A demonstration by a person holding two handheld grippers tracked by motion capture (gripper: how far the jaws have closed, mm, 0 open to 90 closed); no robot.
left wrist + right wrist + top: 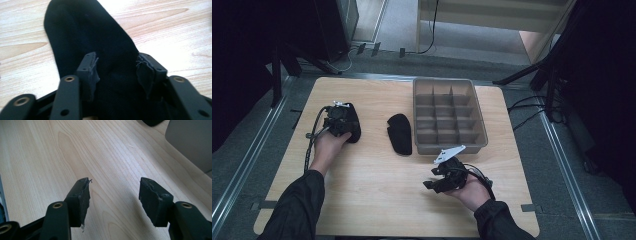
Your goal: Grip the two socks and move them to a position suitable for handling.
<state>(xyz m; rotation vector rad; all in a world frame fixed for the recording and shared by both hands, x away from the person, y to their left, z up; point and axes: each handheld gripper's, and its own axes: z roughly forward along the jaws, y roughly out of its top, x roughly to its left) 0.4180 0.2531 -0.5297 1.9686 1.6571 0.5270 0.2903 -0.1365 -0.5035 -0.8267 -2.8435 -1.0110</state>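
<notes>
Two black socks lie flat on the wooden table. One sock rests in the middle, just left of the grey tray. The other sock is at the left, under my left gripper. In the left gripper view this sock stretches away from me, and my left gripper is open with a jaw on either side of it. My right gripper hovers near the table's front right, below the tray. In its own view the right gripper is open over bare wood.
A grey tray divided into several empty compartments stands at the back right of the table. Its wall shows at the right gripper view's top right, with a sock tip beside it. Dark stands and cables ring the table.
</notes>
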